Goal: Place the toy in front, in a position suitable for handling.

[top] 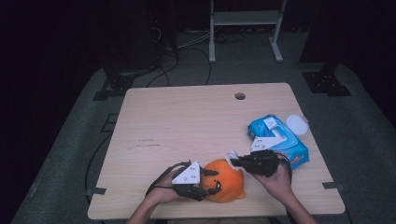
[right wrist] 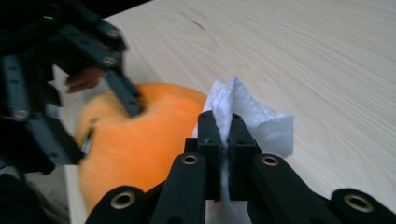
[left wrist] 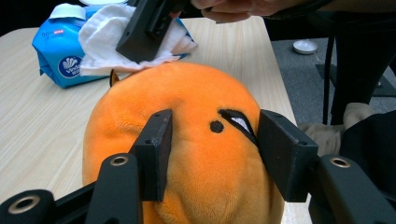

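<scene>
Beside the "Vinda" pack (left wrist: 63, 51), right tool (right wrist: 224, 135) pinches a wipe (right wrist: 252, 116); left tool (left wrist: 212, 154) grips the orange plush (left wrist: 187, 107)

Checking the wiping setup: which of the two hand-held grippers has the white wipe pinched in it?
The right hand-held gripper: its jaws are shut on the white wipe. The left hand-held gripper instead clasps the orange plush toy between spread jaws.

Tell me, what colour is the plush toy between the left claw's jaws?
Orange, with a small black dot eye; the plush toy shows best in the left gripper view.
</scene>
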